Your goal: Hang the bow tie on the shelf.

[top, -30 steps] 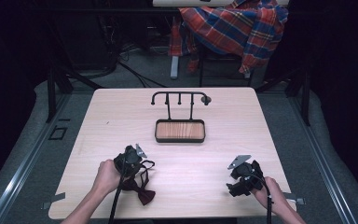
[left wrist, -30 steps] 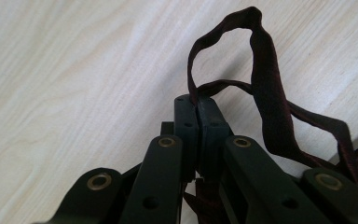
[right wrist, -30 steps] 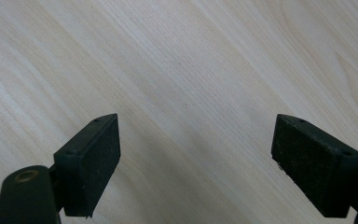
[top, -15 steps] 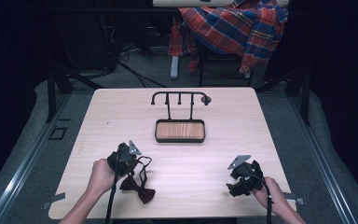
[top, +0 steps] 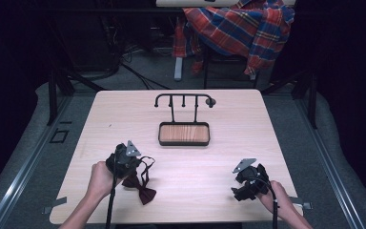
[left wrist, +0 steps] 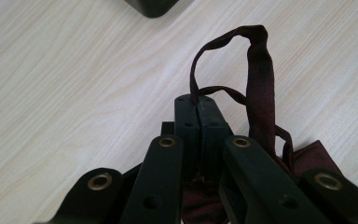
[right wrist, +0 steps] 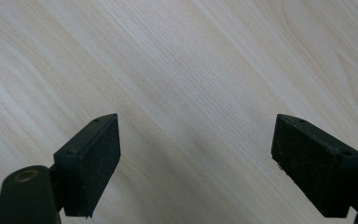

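A dark maroon bow tie (top: 142, 190) hangs from my left gripper (top: 132, 162) over the front left of the table. In the left gripper view the left gripper (left wrist: 196, 103) is shut on the thin strap (left wrist: 200, 91) of the bow tie (left wrist: 260, 79), whose loop rises above the jaw tips while the bow's cloth bunches under the jaws. My right gripper (top: 240, 183) rests at the front right, a hand behind it. In the right gripper view the right gripper (right wrist: 196, 154) stands wide open over bare wood with nothing between its pads.
A black wire stand with hooks (top: 183, 102) and a wooden tray base (top: 184, 134) sits at the table's (top: 228, 119) centre back. A plaid shirt (top: 238, 28) drapes over a chair beyond the table. Metal rails run along both floor sides.
My left gripper has lifted a little and shifted left, and the bow tie dangles from it with more of the bow raised. The right gripper has stayed still.
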Tool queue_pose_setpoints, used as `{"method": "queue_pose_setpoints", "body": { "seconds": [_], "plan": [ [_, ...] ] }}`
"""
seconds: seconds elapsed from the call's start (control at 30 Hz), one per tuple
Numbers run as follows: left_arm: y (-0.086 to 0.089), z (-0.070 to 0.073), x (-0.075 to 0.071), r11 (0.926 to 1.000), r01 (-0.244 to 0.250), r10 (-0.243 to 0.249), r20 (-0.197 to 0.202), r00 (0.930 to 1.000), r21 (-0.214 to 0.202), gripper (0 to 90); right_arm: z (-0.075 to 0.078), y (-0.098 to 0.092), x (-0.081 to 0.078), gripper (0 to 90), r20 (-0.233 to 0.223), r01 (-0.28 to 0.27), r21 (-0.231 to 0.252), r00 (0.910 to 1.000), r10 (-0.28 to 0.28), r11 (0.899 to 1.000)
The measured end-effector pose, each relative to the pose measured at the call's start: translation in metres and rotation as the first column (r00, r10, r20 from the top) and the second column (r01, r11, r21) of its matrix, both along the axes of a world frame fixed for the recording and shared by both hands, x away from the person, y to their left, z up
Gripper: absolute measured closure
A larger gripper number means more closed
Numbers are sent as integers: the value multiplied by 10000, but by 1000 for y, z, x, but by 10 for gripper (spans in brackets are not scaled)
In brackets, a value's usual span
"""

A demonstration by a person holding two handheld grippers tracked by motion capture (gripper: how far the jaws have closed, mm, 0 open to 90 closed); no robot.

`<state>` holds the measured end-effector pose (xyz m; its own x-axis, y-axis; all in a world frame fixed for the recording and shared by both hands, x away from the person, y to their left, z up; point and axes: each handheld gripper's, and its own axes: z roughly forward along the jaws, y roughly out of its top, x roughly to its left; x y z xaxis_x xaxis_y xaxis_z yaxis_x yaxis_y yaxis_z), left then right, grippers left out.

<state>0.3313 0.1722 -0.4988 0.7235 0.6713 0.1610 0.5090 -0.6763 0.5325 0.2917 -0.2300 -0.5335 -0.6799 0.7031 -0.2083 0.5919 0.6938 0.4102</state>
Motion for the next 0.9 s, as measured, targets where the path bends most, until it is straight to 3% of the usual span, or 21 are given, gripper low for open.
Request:
{"method": "queue_pose_setpoints", "body": {
  "seconds": [0.57, 0.9],
  "plan": [
    [7, 17, -3, 9992, -98, 118, 510, 9986, -397, 887, 1, -1, 1, 152, 41, 17, -109, 10000, -17, 9999],
    [10, 23, -1, 9976, -120, 167, 688, 9975, -683, 887, 1, -2, 0, 152, 67, 94, 148, 9999, -95, 9998]
  ]
}}
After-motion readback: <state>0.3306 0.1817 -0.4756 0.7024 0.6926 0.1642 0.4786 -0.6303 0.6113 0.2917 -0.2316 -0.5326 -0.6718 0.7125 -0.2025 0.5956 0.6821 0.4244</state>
